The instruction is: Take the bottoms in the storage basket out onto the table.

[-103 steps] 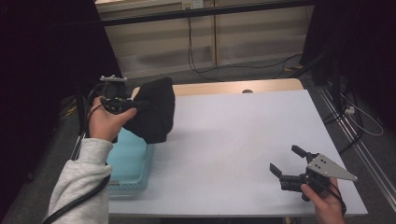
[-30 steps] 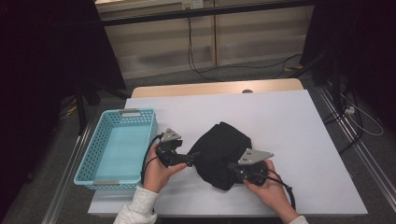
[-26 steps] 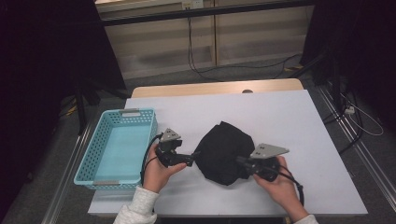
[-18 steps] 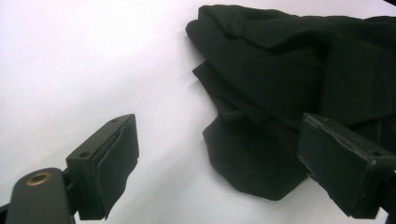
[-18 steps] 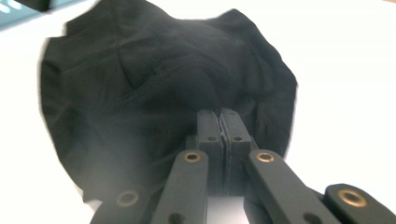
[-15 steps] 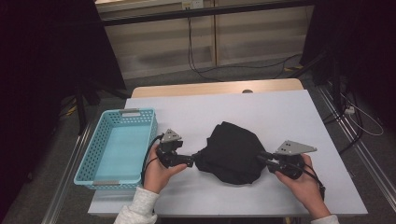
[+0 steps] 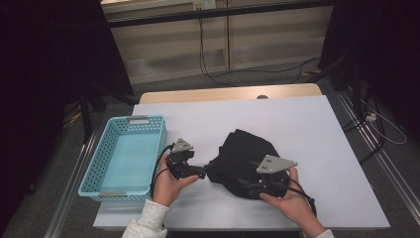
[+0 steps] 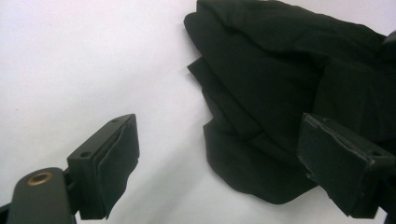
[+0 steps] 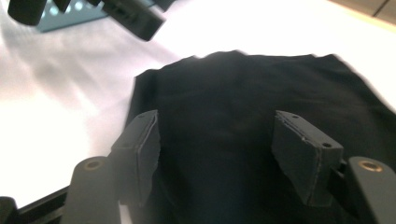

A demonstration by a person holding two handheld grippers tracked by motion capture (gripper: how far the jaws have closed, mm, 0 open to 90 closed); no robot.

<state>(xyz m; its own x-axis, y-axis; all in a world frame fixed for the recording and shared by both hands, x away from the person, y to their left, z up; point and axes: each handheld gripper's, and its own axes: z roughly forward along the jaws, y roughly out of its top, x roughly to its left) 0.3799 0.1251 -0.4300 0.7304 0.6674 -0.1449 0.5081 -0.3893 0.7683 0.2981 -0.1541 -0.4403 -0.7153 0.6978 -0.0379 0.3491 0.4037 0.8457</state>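
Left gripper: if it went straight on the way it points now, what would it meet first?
Most likely the black cloth. The left gripper points at its near edge with jaws open; one jaw overlaps the cloth in its own view, though actual contact is unclear.

The white table [image 7: 317, 129] occupies the centre of the room; a strip of bare wood [image 7: 228, 93] runs along its far edge. Beyond the table stands a pale panelled wall [image 7: 257, 44] crossed by a dark horizontal bar [image 7: 218, 12]. A black cable [image 7: 202, 44] hangs down this wall to the grey floor [image 7: 178, 84]. Black curtains [image 7: 54, 74] hang to the left and right of the table. Metal rails [image 7: 369, 148] run along the floor beside the table on both sides. Light cables [image 7: 384, 130] lie on the floor right of the table.
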